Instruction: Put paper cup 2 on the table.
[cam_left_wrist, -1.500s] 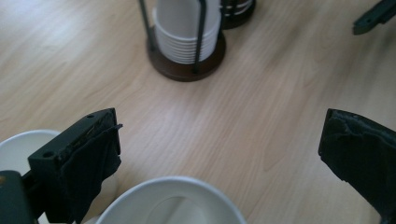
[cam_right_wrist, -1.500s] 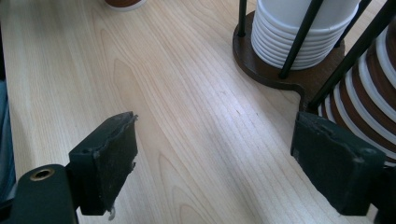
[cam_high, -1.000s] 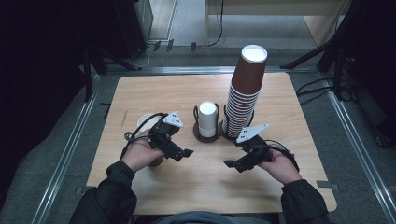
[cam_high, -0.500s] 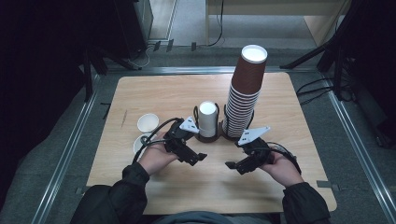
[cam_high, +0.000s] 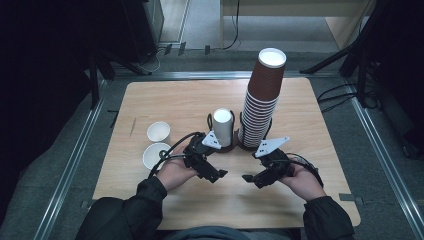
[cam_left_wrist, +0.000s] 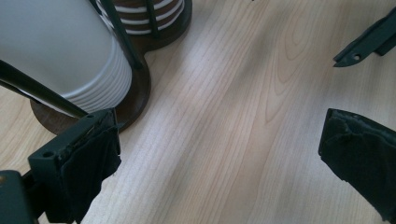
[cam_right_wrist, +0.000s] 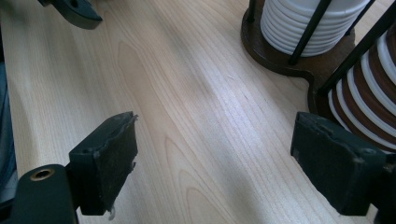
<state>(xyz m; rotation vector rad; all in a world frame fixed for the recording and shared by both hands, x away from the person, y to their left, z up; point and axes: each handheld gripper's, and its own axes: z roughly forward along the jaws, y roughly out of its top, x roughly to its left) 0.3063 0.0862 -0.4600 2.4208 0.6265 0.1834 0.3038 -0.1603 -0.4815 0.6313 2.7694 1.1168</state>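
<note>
A dark cup holder (cam_high: 235, 146) stands mid-table with a short stack of white cups (cam_high: 223, 125) and a tall stack of brown cups (cam_high: 261, 100). Two loose white cups sit upright at the left, one (cam_high: 158, 132) behind the other (cam_high: 155, 155). My left gripper (cam_high: 216, 175) is open and empty, just in front of the white stack. My right gripper (cam_high: 250, 179) is open and empty too, in front of the brown stack. Their tips face each other a short way apart. The left gripper view has the white stack (cam_left_wrist: 60, 51) at upper left, and the right gripper view has both stacks (cam_right_wrist: 308, 23) at upper right.
The wooden table (cam_high: 190, 100) ends in a metal frame rail on both sides (cam_high: 75, 155). Black stands and cables lie on the floor behind and to the right (cam_high: 350, 65). Bare wood lies between the two grippers and the near edge.
My left gripper has moved right, from beside the loose white cups to just in front of the holder. The two loose cups came into view. The right gripper has barely moved.
</note>
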